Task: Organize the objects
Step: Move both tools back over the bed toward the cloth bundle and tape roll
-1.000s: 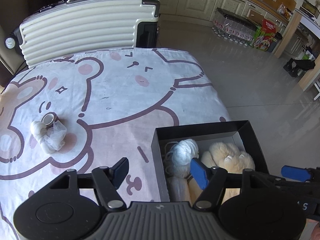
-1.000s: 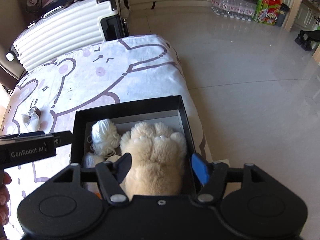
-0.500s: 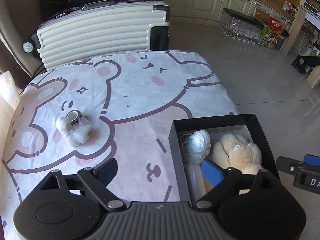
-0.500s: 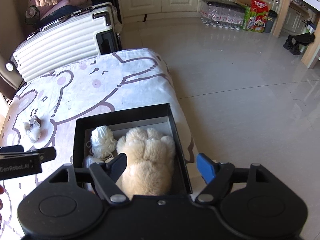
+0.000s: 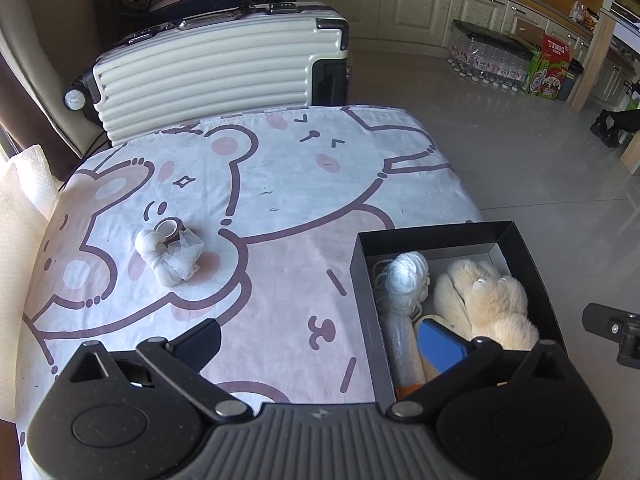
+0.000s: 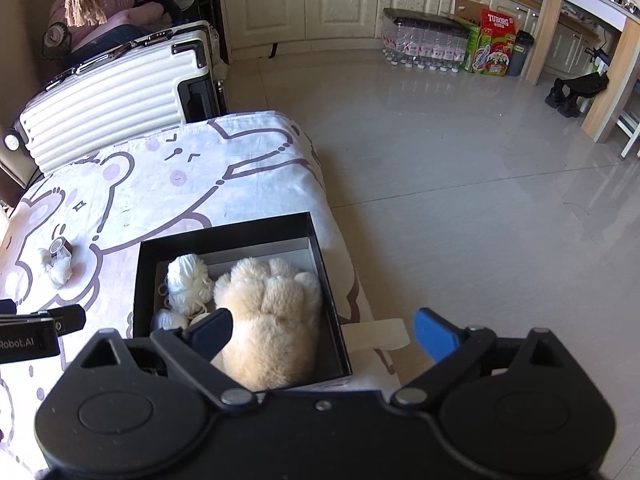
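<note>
A black open box [image 5: 440,234] [image 6: 224,236] stands at the table's right front. In it lie a cream plush paw [image 5: 486,302] [image 6: 272,312], a white yarn ball [image 5: 406,274] [image 6: 188,284] and a clear bottle with an orange end [image 5: 402,350]. On the bear-print cloth to the left lie a tape roll [image 5: 170,228] [image 6: 60,245] and a white mesh pouch [image 5: 176,262] [image 6: 58,270], touching. My left gripper [image 5: 320,340] is open and empty above the box's left edge. My right gripper [image 6: 324,330] is open and empty above the box's right side.
A cream hard-shell suitcase [image 5: 216,76] [image 6: 108,100] stands behind the table. The cloth-covered table [image 5: 304,168] ends at the right over a tiled floor [image 6: 460,200]. A pale flat piece [image 6: 376,334] sticks out by the box's right side. Bottles and cartons [image 6: 452,46] line the far cabinets.
Both grippers have pulled back and up from the box, so more of the table and room shows. Both jaws stay open and empty.
</note>
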Motion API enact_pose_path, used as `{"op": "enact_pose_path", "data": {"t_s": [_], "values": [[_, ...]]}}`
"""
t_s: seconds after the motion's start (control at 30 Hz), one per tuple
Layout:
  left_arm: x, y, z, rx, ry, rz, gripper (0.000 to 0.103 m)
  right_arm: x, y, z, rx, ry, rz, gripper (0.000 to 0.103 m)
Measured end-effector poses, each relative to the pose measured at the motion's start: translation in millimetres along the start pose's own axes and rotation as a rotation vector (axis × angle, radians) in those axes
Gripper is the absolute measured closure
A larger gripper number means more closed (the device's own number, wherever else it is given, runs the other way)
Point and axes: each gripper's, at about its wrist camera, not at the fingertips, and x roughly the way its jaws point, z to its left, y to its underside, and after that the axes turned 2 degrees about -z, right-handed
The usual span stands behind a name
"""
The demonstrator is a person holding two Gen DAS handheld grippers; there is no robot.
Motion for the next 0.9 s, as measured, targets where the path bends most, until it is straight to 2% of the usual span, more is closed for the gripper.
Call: {"op": "enact_pose_path", "data": {"t_s": [0.9], "values": [[-9.1, 2.4, -3.4, -0.021, 0.013, -0.010, 0.000, -10.6, 3.7, -16.3, 0.008, 0.066, -0.036, 0.000]]}}
